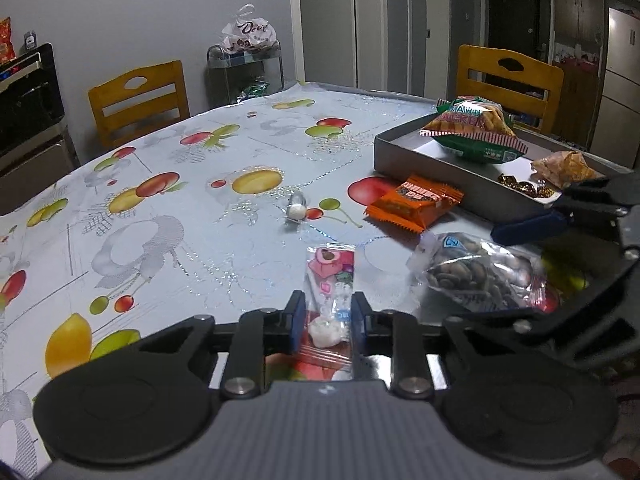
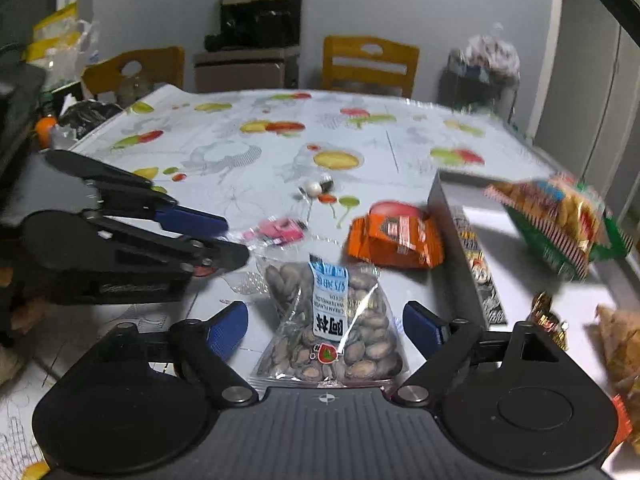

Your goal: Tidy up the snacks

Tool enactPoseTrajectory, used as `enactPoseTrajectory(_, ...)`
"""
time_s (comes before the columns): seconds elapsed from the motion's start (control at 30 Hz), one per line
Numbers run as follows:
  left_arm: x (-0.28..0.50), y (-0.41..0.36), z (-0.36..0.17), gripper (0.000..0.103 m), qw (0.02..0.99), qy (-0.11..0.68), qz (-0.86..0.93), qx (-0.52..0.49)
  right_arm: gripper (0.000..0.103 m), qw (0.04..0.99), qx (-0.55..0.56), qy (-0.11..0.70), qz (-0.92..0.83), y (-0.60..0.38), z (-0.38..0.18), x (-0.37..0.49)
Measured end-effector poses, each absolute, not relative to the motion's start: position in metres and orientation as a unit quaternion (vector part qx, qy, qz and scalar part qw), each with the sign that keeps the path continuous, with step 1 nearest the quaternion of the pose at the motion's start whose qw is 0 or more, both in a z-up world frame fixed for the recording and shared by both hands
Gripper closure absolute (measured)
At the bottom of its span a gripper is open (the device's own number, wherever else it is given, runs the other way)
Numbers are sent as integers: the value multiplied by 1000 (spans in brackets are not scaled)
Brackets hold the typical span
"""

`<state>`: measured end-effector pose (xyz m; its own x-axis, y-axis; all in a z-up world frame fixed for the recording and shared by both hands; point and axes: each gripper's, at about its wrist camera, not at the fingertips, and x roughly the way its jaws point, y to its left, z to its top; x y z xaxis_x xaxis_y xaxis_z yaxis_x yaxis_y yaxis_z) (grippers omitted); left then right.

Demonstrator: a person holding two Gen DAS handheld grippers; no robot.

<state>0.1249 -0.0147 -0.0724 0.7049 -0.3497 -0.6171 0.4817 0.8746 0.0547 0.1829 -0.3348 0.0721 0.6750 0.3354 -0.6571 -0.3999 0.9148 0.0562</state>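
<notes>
Left gripper [image 1: 325, 316] clamps pink candy packet [image 1: 329, 280] — tray [image 1: 416, 162] near.

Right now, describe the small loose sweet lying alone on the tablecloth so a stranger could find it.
Start at the grey cardboard tray on the fruit-print tablecloth. Beside its near wall lies a flat orange foil snack packet; further that way sits the small white ball-shaped sweet in a clear twisted wrapper. It is the only round, unprinted item.

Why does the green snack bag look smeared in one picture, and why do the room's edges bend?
In the right wrist view the green snack bag and tray are streaked by motion blur; in the left wrist view the bag is sharp. Both views are fisheye, so door frames and the table edge curve.
</notes>
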Motion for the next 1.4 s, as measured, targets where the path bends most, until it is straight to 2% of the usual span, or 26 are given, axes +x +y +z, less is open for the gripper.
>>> enactPoseTrajectory(0.03, 124, -15, -72, 83, 917, 310, -225, 107, 39, 919, -55, 340, 194, -334, 72, 182)
enactPoseTrajectory(0.33, 124, -8, -72, 87, 918, 315, -221, 90, 54, 918, -22, 332, 214, -346, 77, 172)
enactPoseTrajectory(0.73, 119, -14, -73, 87, 923, 309, -205, 106, 56, 929, -42, 294, 220, -359, 99, 141)
enactPoseTrajectory(1.13, 93, -16, -68, 88, 928, 328, -151, 92, 56, 923, -25, 298, 241, -385, 105, 141)
enactPoseTrajectory(1.4, 69, -6, -45, 89, 937, 313, -132, 86, 56, 923, -10, 287, 256, -396, 110, 146)
